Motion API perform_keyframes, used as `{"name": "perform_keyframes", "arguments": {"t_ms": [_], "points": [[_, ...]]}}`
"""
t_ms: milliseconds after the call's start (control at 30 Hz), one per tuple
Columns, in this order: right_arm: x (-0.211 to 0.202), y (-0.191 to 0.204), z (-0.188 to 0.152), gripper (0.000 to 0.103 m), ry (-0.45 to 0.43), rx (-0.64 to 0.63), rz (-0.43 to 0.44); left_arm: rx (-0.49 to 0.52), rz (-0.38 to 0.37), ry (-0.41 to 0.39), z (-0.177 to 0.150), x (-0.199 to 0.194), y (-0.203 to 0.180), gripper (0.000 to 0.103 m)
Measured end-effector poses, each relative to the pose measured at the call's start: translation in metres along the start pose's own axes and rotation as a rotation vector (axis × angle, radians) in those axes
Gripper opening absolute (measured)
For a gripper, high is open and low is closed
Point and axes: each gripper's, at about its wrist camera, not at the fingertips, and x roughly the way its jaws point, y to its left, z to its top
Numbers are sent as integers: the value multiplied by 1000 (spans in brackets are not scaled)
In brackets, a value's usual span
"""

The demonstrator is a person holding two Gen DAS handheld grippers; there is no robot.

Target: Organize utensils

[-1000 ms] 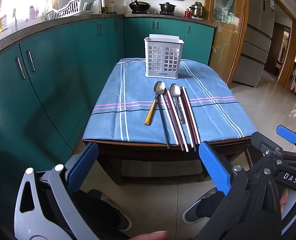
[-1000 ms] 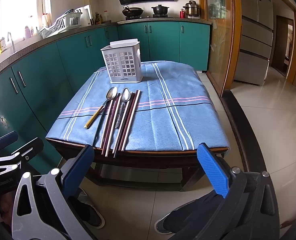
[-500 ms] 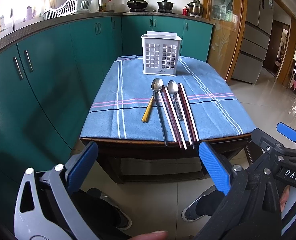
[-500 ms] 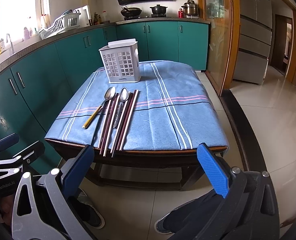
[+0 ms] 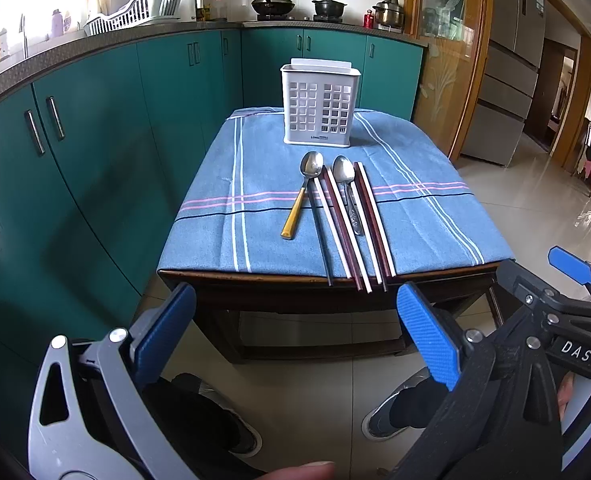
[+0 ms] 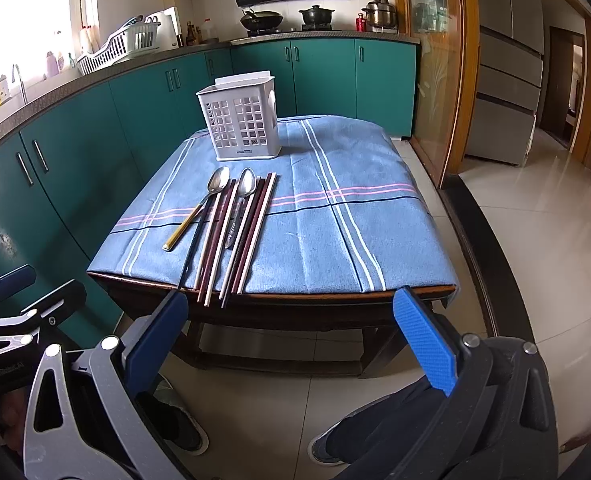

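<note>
Worktop comes first: a low wooden one under a blue striped cloth, with teal cabinets close along its left and open tiled floor to its right. At the far end stands the white slotted caddy, upright; no handle shows above its rim. Just in front of it the utensils lie in a tight row running toward the near edge: a yellow-handled spoon, a second spoon, and several chopsticks whose near ends overhang the edge. Nothing appears sorted yet, so by my reading the whole task is still ahead.

Both tools hang well short of the worktop, over the floor. The left gripper has its fingers spread wide and empty; the right gripper likewise, wide and empty.

Room to approach looks ample from the front and the right, tighter on the cabinet side. The overhanging ends could tip off if nudged.
</note>
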Motion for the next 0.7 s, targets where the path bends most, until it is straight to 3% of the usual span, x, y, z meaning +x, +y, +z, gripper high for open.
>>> {"name": "perform_keyframes", "arguments": {"t_ms": [700], "points": [[1,0,-4,100,4,1,2,-3,1,8,-3,3,1,99]]}}
